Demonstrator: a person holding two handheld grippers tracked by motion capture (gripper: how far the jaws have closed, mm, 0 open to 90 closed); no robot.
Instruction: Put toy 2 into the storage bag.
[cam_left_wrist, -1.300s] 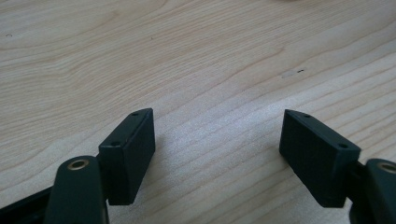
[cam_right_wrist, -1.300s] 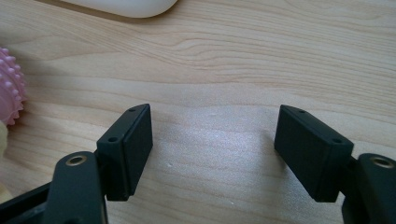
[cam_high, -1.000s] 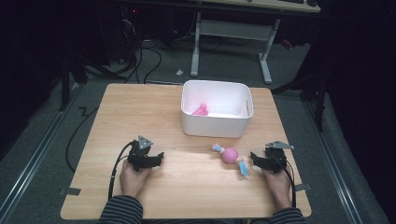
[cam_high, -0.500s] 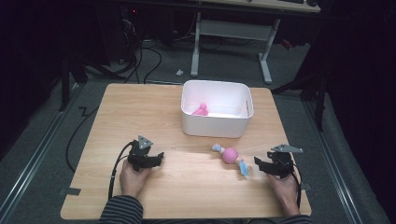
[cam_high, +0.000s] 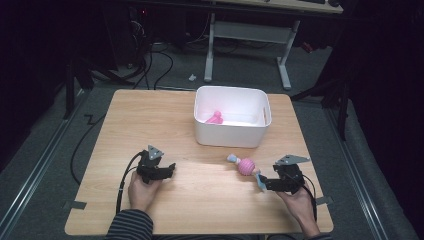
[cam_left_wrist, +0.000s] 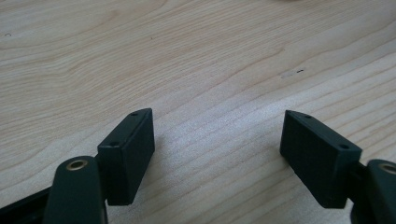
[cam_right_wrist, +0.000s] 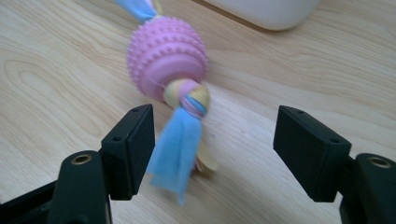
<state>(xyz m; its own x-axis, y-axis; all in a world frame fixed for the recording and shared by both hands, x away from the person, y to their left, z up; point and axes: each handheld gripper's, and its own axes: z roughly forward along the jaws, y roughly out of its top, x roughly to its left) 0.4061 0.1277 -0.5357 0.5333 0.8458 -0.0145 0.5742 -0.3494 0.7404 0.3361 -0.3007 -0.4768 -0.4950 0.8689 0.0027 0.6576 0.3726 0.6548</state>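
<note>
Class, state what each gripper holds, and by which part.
Nothing is held. The left gripper is open over bare table; the right gripper is open around the ball toy's fleece tail.

Nubbed rubbery ball (cam_right_wrist: 167, 58), fleece tails (cam_right_wrist: 177, 151), matt wooden table (cam_high: 165, 120)

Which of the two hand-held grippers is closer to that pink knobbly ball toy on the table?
The right gripper. Its open jaws stand either side of the pink ball toy's blue cloth tail. The left gripper sits open over bare table, well off to the toy's left.
</note>
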